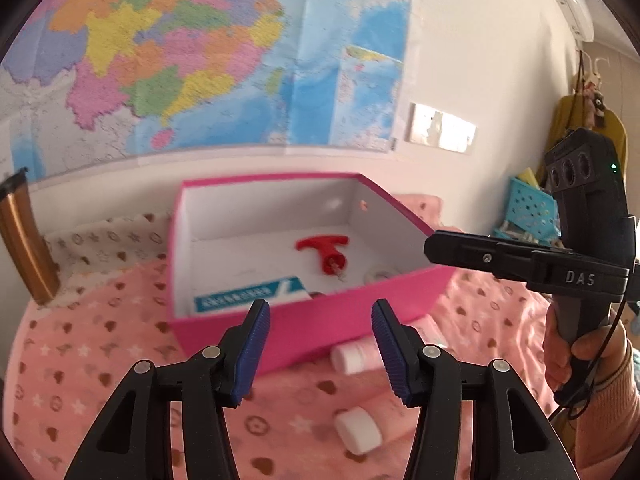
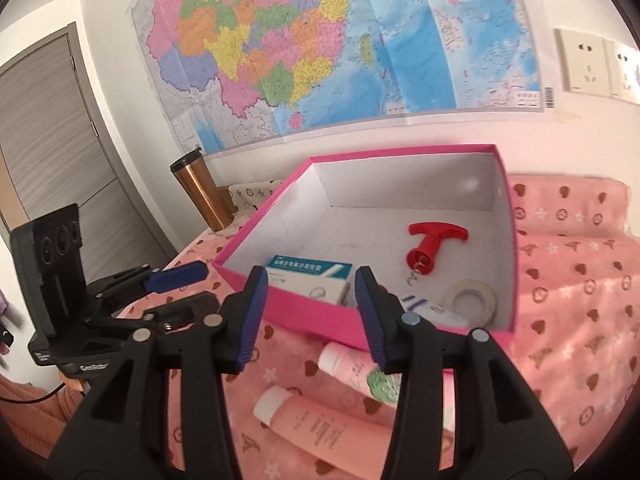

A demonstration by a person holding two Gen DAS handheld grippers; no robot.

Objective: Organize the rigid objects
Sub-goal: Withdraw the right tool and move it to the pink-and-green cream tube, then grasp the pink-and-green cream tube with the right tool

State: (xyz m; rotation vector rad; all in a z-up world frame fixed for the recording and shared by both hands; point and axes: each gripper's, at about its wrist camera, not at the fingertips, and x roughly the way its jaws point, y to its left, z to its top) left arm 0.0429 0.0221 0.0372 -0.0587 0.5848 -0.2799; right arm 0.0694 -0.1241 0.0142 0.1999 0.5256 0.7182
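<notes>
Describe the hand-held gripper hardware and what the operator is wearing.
Both the left hand-held gripper and the right hand-held gripper have black plastic frames, silver pivot pins and ribbed blue pads. The right one's side reads "DAS", with a green LED and a black cable. Pink sleeve.

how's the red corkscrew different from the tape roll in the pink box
The red corkscrew is bright red and T-shaped, with a metal spiral at one end; the tape roll is a pale, whitish ring with an open centre. The corkscrew lies mid-floor, the roll in a corner. Both lie flat inside the pink box.

Home bedroom, pink patterned bedspread (image 2: 568, 280), wall map (image 2: 320, 40), hanging clothes (image 1: 588, 120)
</notes>
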